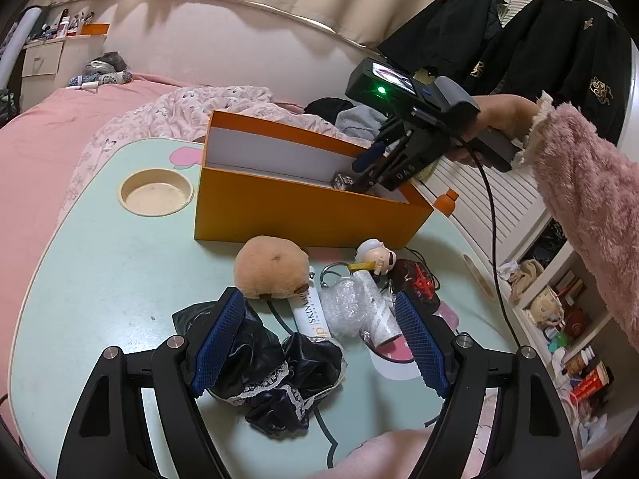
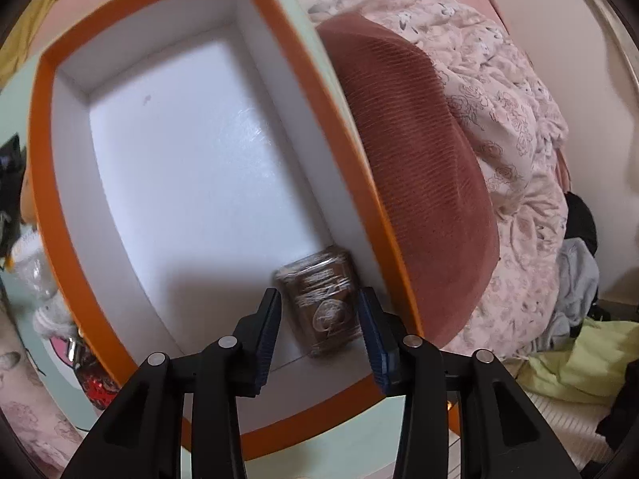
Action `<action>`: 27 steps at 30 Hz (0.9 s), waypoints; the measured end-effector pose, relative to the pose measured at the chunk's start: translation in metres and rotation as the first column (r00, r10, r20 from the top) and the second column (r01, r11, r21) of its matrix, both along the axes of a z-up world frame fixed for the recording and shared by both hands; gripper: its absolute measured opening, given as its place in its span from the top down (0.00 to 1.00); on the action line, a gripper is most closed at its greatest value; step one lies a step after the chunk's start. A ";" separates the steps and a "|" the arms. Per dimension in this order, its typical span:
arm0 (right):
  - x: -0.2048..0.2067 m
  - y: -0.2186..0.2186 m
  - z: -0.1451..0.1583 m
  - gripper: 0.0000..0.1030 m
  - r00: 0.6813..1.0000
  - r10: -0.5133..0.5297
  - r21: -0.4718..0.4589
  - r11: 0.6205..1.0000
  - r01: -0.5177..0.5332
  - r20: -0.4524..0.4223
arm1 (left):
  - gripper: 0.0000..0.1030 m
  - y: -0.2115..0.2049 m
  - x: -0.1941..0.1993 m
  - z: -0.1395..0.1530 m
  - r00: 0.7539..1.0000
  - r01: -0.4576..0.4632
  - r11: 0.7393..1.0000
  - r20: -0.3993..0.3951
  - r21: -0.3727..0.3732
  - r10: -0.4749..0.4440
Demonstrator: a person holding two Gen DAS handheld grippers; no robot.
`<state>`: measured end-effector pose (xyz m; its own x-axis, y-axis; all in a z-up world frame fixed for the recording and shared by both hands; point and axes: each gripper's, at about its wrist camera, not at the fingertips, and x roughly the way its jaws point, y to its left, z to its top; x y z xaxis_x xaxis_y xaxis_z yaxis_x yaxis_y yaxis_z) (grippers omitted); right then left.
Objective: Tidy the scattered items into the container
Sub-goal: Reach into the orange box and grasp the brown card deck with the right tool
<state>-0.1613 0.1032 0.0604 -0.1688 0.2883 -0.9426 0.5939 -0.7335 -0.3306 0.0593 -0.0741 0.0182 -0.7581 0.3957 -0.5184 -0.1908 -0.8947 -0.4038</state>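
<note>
An orange box [image 1: 303,209] with a white inside stands on the pale green table [image 1: 100,279]. My right gripper [image 2: 319,323] is open inside the box's corner, its pads either side of a small brown wrapped packet [image 2: 323,299] lying on the box floor; it also shows in the left wrist view [image 1: 371,167]. My left gripper [image 1: 319,343] is open and empty, low over a pile: black lace-trimmed fabric [image 1: 275,363], a tan plush ball [image 1: 271,265], a white tube [image 1: 311,313], bubble wrap [image 1: 347,309], a small figurine [image 1: 375,255] and a dark red item [image 1: 417,283].
A round cup recess [image 1: 155,193] lies in the table left of the box. A pink bed with a floral quilt [image 2: 499,119] lies behind. A small orange bottle [image 1: 447,201] stands right of the box. Shelves [image 1: 567,319] stand at the right.
</note>
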 end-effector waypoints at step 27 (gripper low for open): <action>-0.020 0.017 -0.016 0.35 0.981 -0.098 -0.174 0.976 0.128 0.167 | 0.24 -0.001 0.001 -0.002 1.000 0.004 1.000 0.008 0.016 -0.005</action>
<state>-0.1811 0.1204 0.0443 0.0092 0.1167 -0.9931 0.5374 -0.8381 -0.0935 0.0601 -0.0750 0.0161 -0.7519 0.4074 -0.5183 -0.1915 -0.8873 -0.4196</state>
